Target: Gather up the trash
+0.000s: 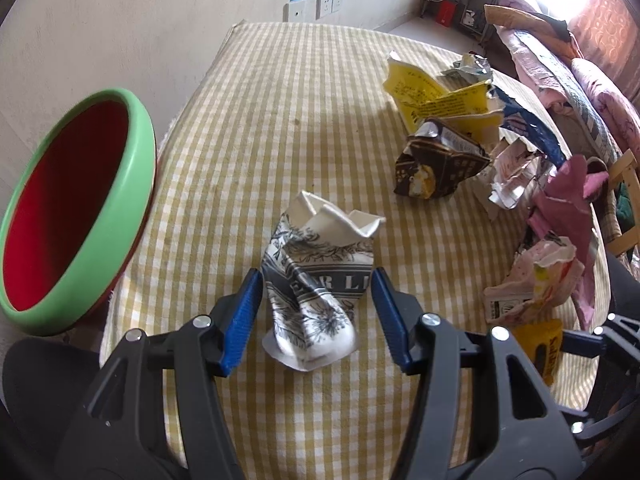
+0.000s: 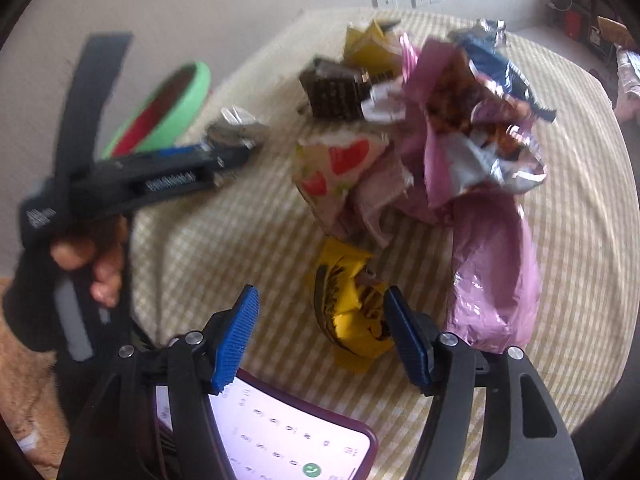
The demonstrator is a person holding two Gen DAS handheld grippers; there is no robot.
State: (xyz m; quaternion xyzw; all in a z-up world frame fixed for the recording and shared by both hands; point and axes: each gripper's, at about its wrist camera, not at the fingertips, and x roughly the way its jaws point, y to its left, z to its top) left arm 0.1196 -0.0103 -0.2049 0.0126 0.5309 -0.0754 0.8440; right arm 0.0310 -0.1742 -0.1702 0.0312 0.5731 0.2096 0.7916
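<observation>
My left gripper (image 1: pixel 316 312) stands half open around a crumpled black-and-white paper cup (image 1: pixel 316 284) on the checked tablecloth (image 1: pixel 280 120), pads just clear of it, with the green-rimmed red bin (image 1: pixel 76 208) off to the left. My right gripper (image 2: pixel 320 336) is likewise half open over a crumpled yellow wrapper (image 2: pixel 352 312), its right pad (image 2: pixel 408 344) beside it, not gripping.
</observation>
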